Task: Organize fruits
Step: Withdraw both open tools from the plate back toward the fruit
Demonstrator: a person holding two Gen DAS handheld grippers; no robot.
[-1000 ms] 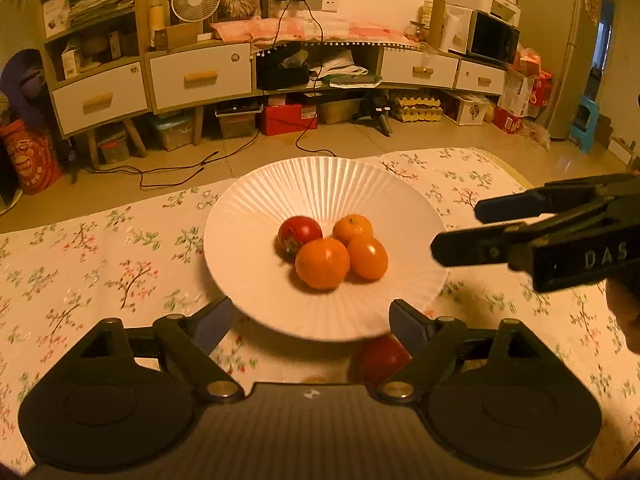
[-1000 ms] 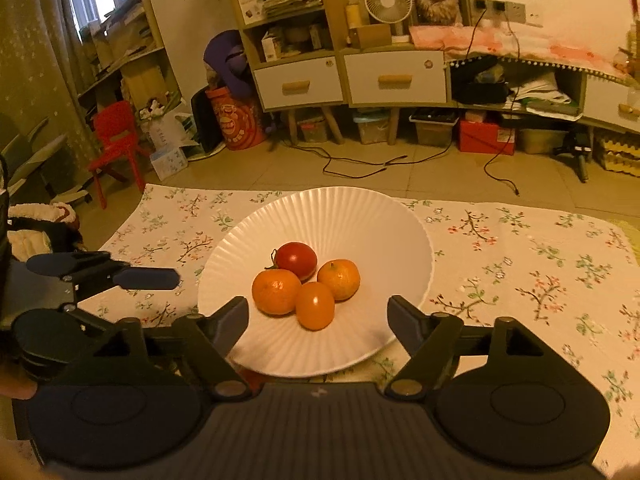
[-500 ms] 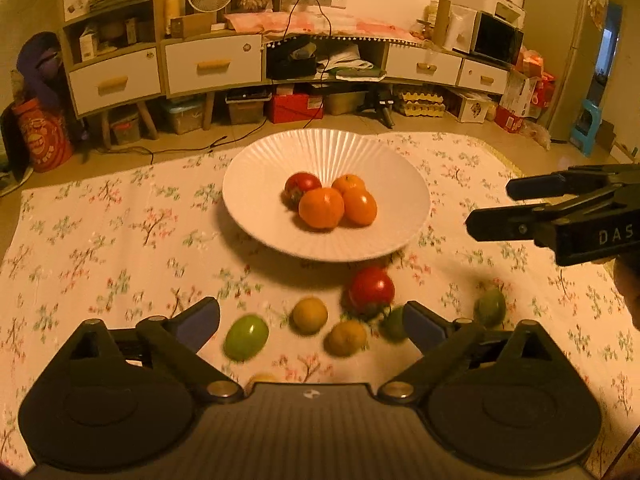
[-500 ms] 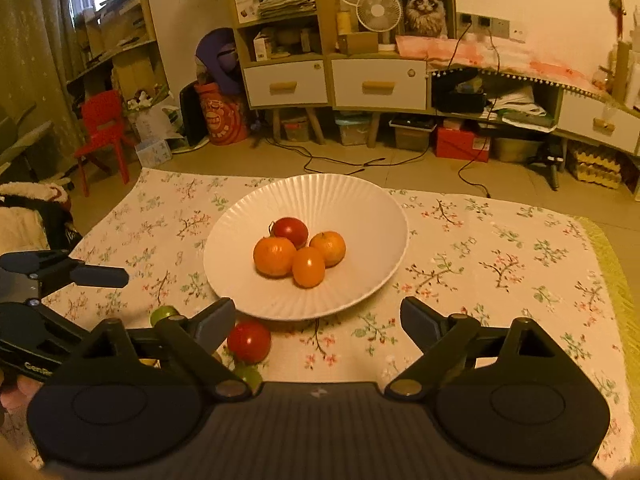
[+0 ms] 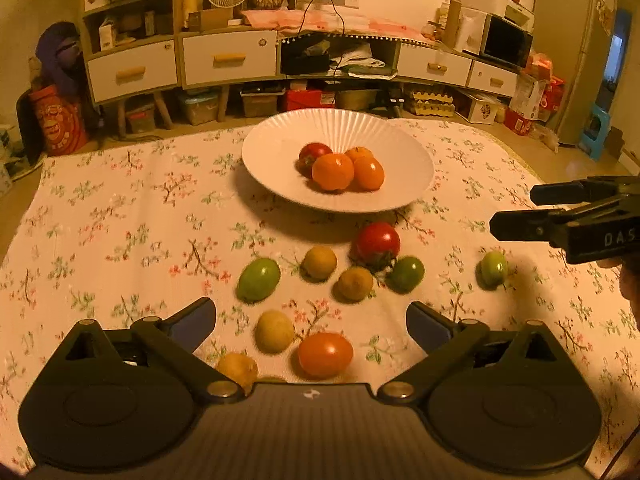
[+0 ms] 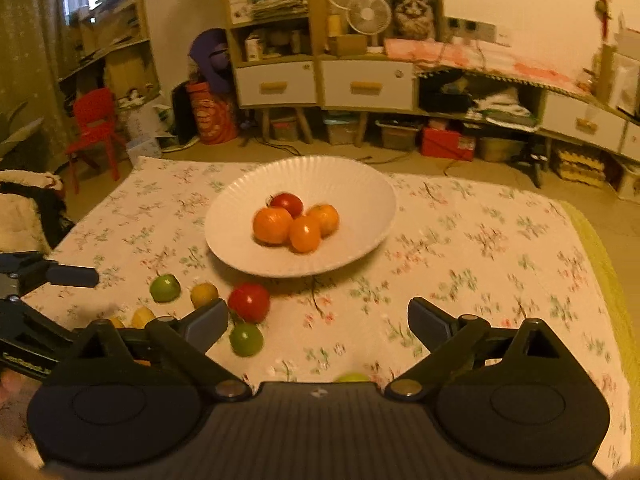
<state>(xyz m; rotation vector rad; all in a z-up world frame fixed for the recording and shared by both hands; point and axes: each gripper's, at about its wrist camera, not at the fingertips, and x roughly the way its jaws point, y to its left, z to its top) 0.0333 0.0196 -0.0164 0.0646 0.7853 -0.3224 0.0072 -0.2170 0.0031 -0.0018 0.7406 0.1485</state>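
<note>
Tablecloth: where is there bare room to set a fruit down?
Free: the cloth left of the plate, and right of it in the right view. Crowded: in front of the plate, around the red tomato.

Loose fruits (image 5: 320,304) crowd the tablecloth (image 6: 480,264) on the near side of the plate (image 5: 280,184); cloth right of the plate lies unobstructed.

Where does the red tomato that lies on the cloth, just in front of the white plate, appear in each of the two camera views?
Left wrist view: the red tomato on the cloth is right of centre, just below the plate's near rim.
Right wrist view: the same tomato is left of centre, below the plate's near rim, beside the left finger of the tool.
Shared landmark: the white plate with four fruits.
</note>
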